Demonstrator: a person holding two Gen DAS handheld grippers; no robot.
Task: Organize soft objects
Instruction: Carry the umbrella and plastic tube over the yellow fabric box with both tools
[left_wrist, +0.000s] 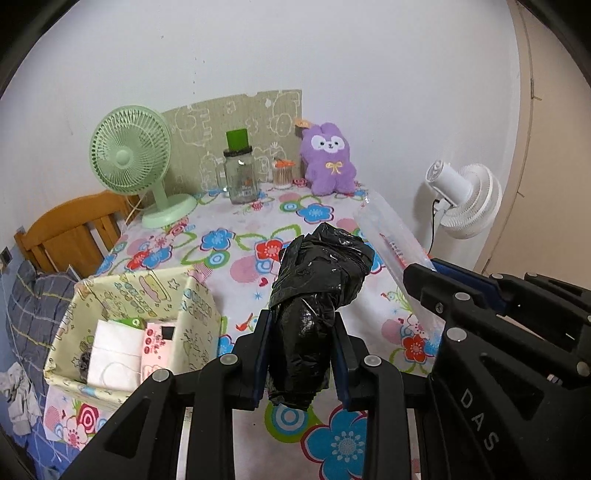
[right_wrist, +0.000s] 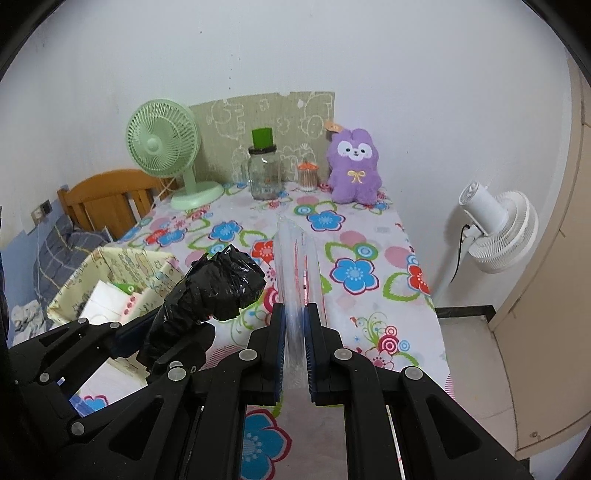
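The black plastic bag bundle (left_wrist: 314, 306) is crumpled and glossy, wound tight into a lumpy roll that is narrow at the gripped end and swells to a knotted, fist-like head. Its long axis runs along the left gripper's fingers, head pointing away from the camera toward the far end of the table (left_wrist: 236, 221), raised above the flowered tablecloth. The left gripper (left_wrist: 301, 354) is clamped on the roll's lower part, blue pads pressing in from either side.

The clear plastic bag (right_wrist: 295, 266) is a thin, see-through sleeve with faint red print, flattened edge-on. It stretches straight forward from the right gripper (right_wrist: 294, 332), long axis toward the purple plush toy (right_wrist: 354, 166) at the table's back edge. The right gripper's jaws are nearly together, pinching the sleeve's near end.

The two bags are held side by side, apart, the black one on the left, near the patterned storage box (left_wrist: 199, 306) at the table's left edge.
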